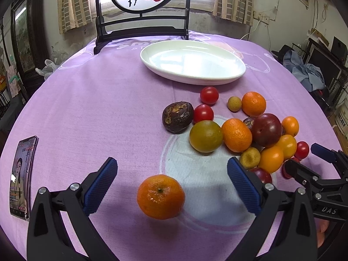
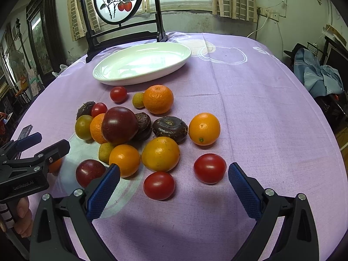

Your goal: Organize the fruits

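Note:
A pile of fruits lies on the purple tablecloth: mandarins, red cherry tomatoes, a dark plum (image 2: pixel 119 125), brown water chestnuts (image 2: pixel 170 128) and small yellow-green fruits. A white oval plate (image 1: pixel 217 77) (image 2: pixel 121 79) stands empty behind the pile. My left gripper (image 1: pixel 172 168) is open, with a lone mandarin (image 1: pixel 161 196) between its fingers, untouched. My right gripper (image 2: pixel 174 175) is open, with a cherry tomato (image 2: pixel 159 185) between its fingers and another tomato (image 2: pixel 209 168) just ahead. Each gripper shows at the edge of the other's view.
A phone (image 1: pixel 20 178) lies at the table's left edge. A black framed round painting stand (image 1: pixel 142 10) stands behind the plate. The table edge curves away right, with clutter and blue cloth (image 2: pixel 319 74) beyond.

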The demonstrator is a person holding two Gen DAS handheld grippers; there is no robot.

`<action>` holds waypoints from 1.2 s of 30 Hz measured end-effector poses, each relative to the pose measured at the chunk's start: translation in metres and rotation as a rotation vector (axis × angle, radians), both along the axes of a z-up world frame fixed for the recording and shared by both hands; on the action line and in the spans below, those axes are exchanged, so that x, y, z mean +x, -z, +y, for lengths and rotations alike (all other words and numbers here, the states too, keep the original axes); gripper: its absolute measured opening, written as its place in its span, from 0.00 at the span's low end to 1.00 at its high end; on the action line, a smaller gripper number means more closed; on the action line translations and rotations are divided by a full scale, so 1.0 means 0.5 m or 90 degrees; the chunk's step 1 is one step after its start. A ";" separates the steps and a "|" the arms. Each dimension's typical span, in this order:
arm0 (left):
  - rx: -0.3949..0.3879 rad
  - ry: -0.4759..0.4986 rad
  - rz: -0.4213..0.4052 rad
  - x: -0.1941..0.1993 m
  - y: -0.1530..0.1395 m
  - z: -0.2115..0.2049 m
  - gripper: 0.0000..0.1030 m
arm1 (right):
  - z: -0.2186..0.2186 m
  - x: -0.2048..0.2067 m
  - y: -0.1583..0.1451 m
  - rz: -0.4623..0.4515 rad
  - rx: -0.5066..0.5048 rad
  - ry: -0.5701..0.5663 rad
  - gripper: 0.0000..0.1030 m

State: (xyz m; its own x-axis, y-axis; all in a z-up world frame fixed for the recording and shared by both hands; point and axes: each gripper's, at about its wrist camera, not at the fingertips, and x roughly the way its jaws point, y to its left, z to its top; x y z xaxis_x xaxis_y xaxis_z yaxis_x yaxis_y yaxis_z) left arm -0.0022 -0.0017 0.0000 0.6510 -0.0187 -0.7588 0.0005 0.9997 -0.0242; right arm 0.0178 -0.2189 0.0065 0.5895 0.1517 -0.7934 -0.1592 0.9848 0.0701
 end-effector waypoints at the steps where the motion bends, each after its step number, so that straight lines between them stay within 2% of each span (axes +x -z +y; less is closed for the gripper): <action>1: 0.000 0.000 0.000 0.000 0.000 0.000 0.96 | 0.000 0.000 0.000 0.000 0.000 0.000 0.97; 36: 0.004 -0.001 0.007 0.003 0.006 0.000 0.96 | 0.009 0.002 0.005 0.010 -0.008 -0.004 0.97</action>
